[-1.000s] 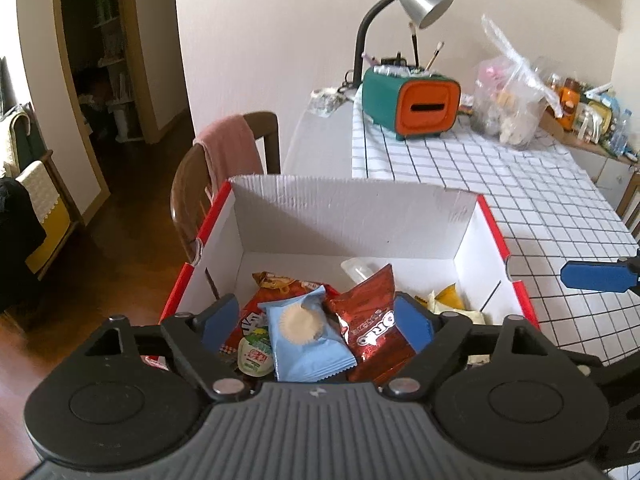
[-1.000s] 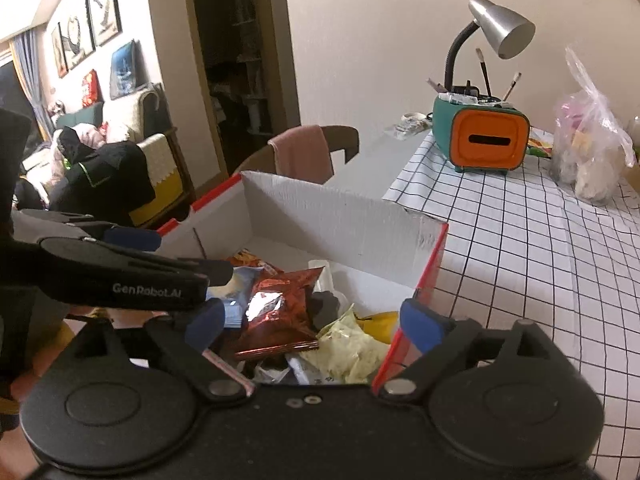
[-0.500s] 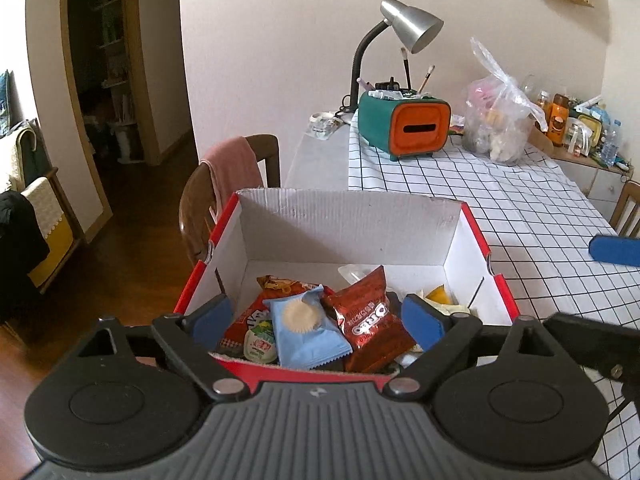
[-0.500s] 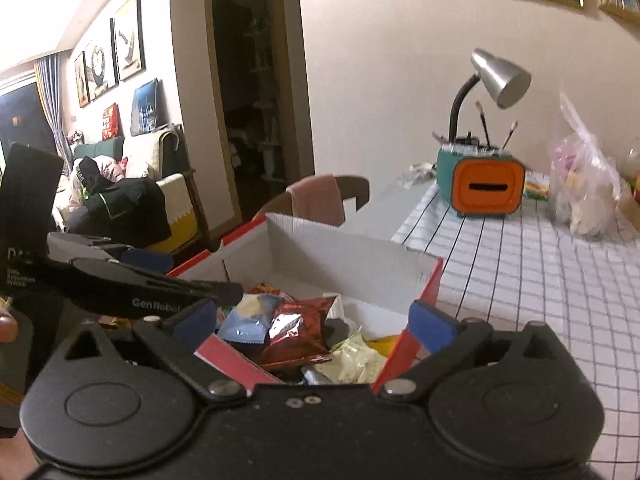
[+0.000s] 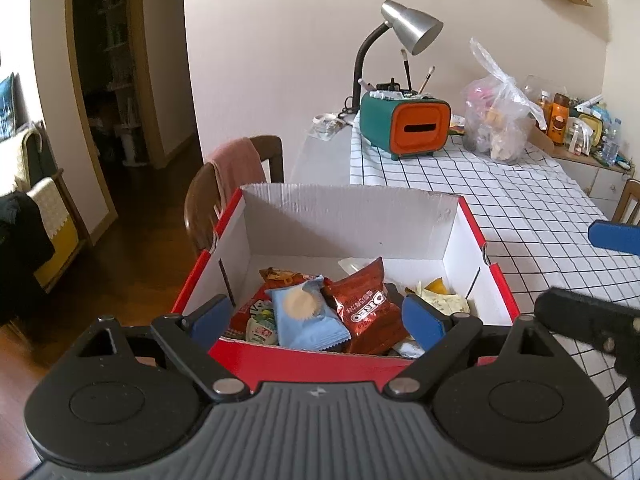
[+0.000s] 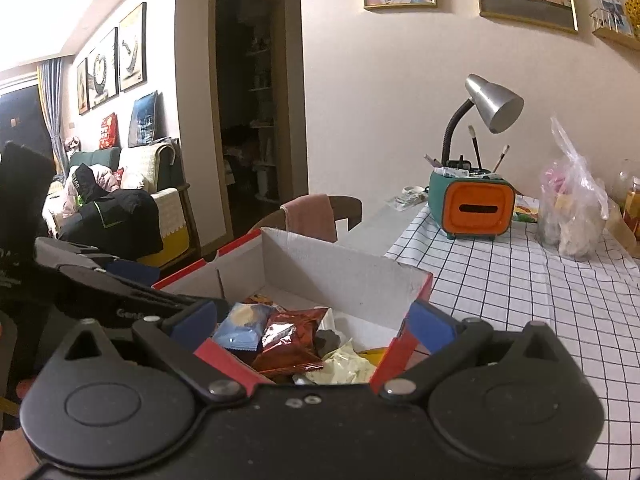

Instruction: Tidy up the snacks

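Observation:
A red cardboard box (image 5: 348, 194) with white inside walls holds several snack packets. Among them are a light blue packet (image 5: 306, 322), a red Oreo packet (image 5: 366, 310) and a yellow one (image 5: 440, 300). My left gripper (image 5: 318, 320) stands open just short of the box's near wall, with nothing pressed between its pads. From the right, my right gripper (image 6: 314, 322) is open too, at the box's near corner (image 6: 384, 364), facing the same blue packet (image 6: 240, 326) and red packet (image 6: 290, 340). One of its blue pads (image 5: 614, 237) shows at the right edge of the left wrist view.
The box sits on a table with a checked cloth (image 5: 520, 216). Behind it are a teal and orange holder (image 5: 404, 130), a silver desk lamp (image 5: 412, 28) and a clear plastic bag (image 5: 496, 120). A chair draped with pink cloth (image 5: 236, 168) stands at the table's far left.
Both grippers have drawn back from over the box, so its red near wall now shows in front of the fingers. Their jaws stand a little wider. The right view has tilted upward.

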Demonstrator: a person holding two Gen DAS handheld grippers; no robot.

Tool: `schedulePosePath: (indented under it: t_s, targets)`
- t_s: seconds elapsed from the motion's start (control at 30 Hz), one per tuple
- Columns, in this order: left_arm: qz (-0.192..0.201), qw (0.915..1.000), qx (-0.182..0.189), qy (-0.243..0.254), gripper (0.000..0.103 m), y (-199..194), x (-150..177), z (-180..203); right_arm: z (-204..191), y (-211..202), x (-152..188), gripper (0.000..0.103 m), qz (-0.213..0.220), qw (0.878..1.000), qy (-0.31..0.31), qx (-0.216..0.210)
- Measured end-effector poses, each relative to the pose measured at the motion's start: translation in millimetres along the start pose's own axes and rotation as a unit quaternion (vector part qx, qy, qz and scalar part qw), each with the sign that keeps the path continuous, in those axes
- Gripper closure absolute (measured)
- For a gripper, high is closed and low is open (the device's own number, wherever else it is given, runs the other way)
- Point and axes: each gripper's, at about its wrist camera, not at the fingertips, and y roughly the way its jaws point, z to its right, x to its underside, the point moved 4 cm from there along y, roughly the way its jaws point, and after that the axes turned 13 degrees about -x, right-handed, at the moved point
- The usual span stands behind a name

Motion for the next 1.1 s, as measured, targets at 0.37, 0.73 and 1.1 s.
schedulePosePath:
  t_s: [0.37, 0.73, 1.1]
  targets:
    - [0.009, 0.9999, -0.004, -0.007, 0.010, -13.0, -3.2, 6.7, 2.6, -12.6, -6.9, 0.000, 0.023, 1.000, -0.009, 0.000]
    - [0.001, 1.0000, -0.001, -0.002, 0.010, -16.0, -3.5, 16.5, 7.2, -12.4, -7.6, 0.000, 0.026, 1.000, -0.012, 0.004]
    - [0.006, 0.9999, 0.001, 0.013, 0.010, -21.3, -4.2, 28.6, 11.8, -23.6, -6.3, 0.000, 0.041, 0.999, -0.016, 0.006]
